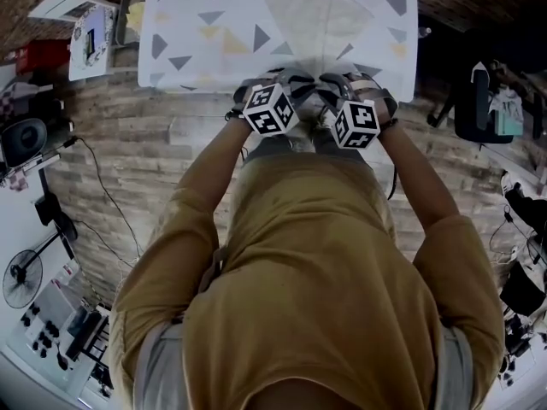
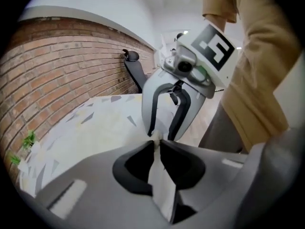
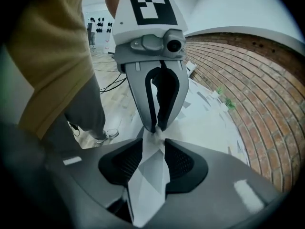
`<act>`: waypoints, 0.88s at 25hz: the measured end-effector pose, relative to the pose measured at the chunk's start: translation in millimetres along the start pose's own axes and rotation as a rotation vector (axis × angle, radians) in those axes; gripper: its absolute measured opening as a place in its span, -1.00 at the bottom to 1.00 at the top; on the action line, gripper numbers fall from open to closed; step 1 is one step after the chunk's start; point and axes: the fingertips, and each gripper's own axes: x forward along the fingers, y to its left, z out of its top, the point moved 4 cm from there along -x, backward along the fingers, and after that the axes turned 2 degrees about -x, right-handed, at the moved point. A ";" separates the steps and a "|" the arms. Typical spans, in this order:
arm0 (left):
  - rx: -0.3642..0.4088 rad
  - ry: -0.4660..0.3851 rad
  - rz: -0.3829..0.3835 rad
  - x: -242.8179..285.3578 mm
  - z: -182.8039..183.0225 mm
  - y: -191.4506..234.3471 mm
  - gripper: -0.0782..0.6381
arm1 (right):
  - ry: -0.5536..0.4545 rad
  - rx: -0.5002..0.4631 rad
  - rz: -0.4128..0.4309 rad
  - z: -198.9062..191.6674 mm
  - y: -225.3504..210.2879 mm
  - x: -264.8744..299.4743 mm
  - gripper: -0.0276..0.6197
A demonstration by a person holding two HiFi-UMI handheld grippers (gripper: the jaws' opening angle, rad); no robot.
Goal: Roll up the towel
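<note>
Left gripper and right gripper met tip to tip at the 6 o'clock edge of the triangle-patterned table cover. Each had its jaws nearly together, pinching a fold of the white towel, which ran from the tips toward 12 o'clock across the cover.

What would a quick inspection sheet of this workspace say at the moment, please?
Surface: triangle-patterned table cover, flat.
Job's things: pale towel lies on the cover, its near edge pinched.
Clutter: red box and control console at left.
Grippers: left tool and right tool are each shut on the towel, tips close together.
Cables: one cable trails over the wood floor at left.
Surroundings: brick wall; fan at left.
</note>
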 end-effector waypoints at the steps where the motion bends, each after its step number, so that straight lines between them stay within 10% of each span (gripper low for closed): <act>1: -0.020 -0.007 -0.016 -1.8 2.0 1.0 -0.49 | -0.005 0.013 -0.009 0.7 -2.1 0.3 -0.52; 8: -0.074 -0.018 -0.129 -11.2 12.2 12.5 -0.51 | -0.052 0.124 -0.001 0.8 -18.5 1.0 -0.73; 15: -0.204 -0.103 -0.090 -11.8 12.8 32.4 -0.51 | -0.130 0.480 0.169 -8.3 -36.2 4.4 -0.80; 22: -0.412 -0.145 -0.167 4.5 1.9 46.6 -0.51 | -0.140 0.592 0.316 -17.6 -50.1 7.2 -0.80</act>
